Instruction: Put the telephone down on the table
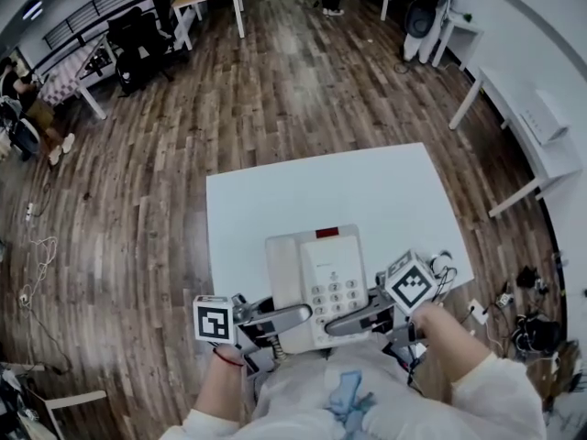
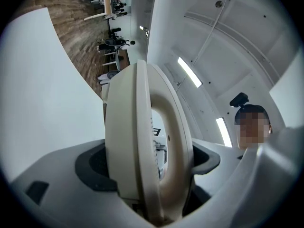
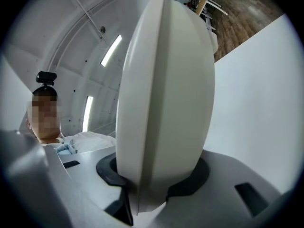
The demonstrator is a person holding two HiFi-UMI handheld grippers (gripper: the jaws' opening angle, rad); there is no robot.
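White rectangular worktop [image 1: 367, 191] at the frame's centre in the head view, standing on a dark wood-plank floor [image 1: 138, 218]; the telephone [image 1: 316, 282] overlaps its lower edge, contact unclear

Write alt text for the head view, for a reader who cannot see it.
A cream desk telephone is clamped from both sides by the left claw and the right claw, over the near edge of a white table. Wood-plank floor surrounds the table.
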